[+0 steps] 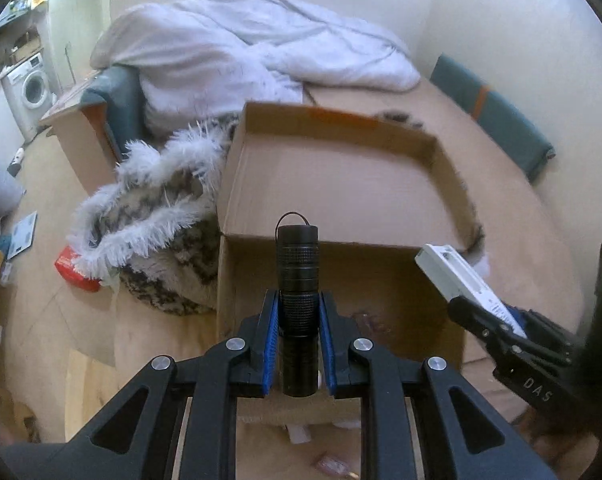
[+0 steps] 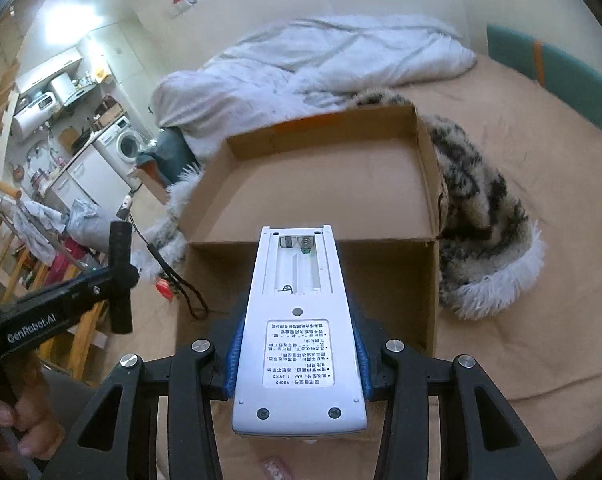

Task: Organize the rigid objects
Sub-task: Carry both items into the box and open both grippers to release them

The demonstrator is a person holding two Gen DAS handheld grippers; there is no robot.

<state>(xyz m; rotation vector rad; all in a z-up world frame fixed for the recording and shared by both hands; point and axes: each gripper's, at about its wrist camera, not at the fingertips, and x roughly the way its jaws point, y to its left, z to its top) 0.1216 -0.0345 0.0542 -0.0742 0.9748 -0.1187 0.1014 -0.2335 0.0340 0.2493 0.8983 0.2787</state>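
Left gripper (image 1: pixel 299 322): blue-padded fingers (image 1: pixel 272 332) nearly closed, clamped on a black flashlight (image 1: pixel 297 280), barrel upright between the pads, tail cap and thin cord loop up top. Its lower end sits between the pads; nothing under it can be seen.

Right gripper (image 2: pixel 297 354): fingers (image 2: pixel 233 356) partly apart, pressing both long sides of a white remote control (image 2: pixel 299 320), back side up, battery cover off, empty battery bay showing. Label text too small to read. Its near end hides the finger roots.

Landmark: open cardboard box (image 1: pixel 333 176) on the bed (image 1: pixel 533 216). Both held items hover on the near side of the box, just in front of its near wall; remote to the right of the flashlight. Box interior looks bare, wide open; near rim partly hidden by both items. Spotted fur-trimmed garment (image 1: pixel 157 216) wraps the box's left and far-right sides, touching it. White duvet (image 1: pixel 253 48) beyond the box. Bed surface right of the box is open. A hand (image 2: pixel 9 420), cut off at the frame edge, grips the left tool. Edges blurred.
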